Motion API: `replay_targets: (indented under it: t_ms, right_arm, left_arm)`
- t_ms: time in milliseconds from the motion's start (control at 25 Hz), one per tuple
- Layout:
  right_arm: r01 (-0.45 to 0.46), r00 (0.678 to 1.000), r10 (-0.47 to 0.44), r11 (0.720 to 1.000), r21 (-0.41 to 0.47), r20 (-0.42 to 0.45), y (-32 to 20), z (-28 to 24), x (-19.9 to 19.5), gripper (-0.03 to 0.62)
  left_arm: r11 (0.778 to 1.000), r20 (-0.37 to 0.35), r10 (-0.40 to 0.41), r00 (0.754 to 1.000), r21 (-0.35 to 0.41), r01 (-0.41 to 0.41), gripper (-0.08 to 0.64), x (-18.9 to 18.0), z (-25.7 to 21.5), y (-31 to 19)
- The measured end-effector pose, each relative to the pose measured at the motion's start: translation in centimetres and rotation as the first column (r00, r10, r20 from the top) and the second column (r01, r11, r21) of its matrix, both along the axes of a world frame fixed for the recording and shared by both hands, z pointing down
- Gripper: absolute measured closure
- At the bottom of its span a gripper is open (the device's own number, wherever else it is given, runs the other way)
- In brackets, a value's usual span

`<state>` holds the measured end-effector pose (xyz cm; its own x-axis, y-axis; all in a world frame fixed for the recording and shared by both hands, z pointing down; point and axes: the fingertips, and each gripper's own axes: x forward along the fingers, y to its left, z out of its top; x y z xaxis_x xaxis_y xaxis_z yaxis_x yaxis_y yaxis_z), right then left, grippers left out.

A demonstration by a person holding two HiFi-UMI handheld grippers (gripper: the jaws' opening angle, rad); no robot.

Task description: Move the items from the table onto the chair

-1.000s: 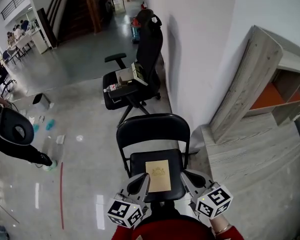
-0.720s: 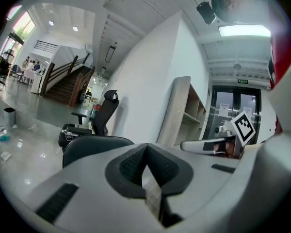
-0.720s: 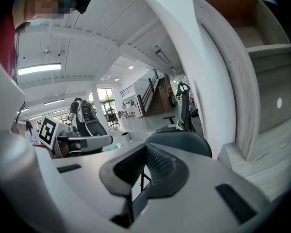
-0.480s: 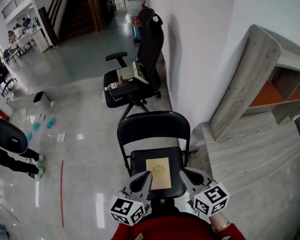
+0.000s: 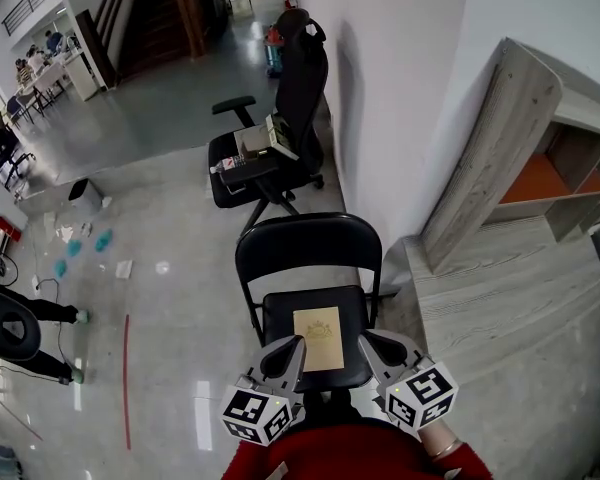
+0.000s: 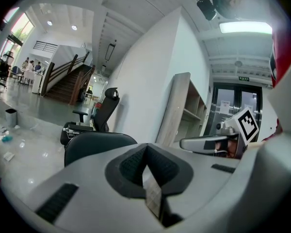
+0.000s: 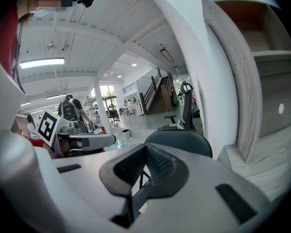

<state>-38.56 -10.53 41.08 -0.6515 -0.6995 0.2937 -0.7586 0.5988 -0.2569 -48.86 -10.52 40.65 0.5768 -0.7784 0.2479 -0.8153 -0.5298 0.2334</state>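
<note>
Not much going on over the last second, tbh. Both grippers stay parked low over the front edge of the chair (image 5: pixel 305 253) seat, the left gripper (image 5: pixel 294 348) by the front left corner and the right gripper (image 5: pixel 368 344) by the front right. The only real difference is that the head camera has drifted a little, so the chair sits a touch higher in the head view, and the person (image 5: pixel 20 330) at the left edge of the floor has wandered further off.

Jaws: each gripper's own view shows its pads pressed together with nothing pinched, so both are empty.

The task's thing, a tan booklet (image 5: pixel 318 338), lies flat in the middle of the seat, a bit toward the front edge, and hasn't budged. The left gripper's tip overlaps its front left corner in the head view, but I can't tell whether it touches.

My read is that this one's already delivered and let go. No table shows in any view, so I can't say whether more items are waiting.

As for writing, the booklet has a small crest-like print near its top, too small to read. The gripper cubes only carry black-and-white square markers. Boxes (image 5: pixel 260 146) on the office chair (image 5: pixel 302 78) behind have print I can't make out.
</note>
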Motion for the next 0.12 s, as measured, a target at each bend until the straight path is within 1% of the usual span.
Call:
replay_targets:
  t_ms: [120]
  right_arm:
    - [0.002,1.000,-0.002,1.000,0.003,0.001,0.13,-0.11,0.08,0.581]
  left_arm:
    - [1.000,0.004,0.002,1.000,-0.002,-0.002,0.552,0.26,-0.04,0.10]
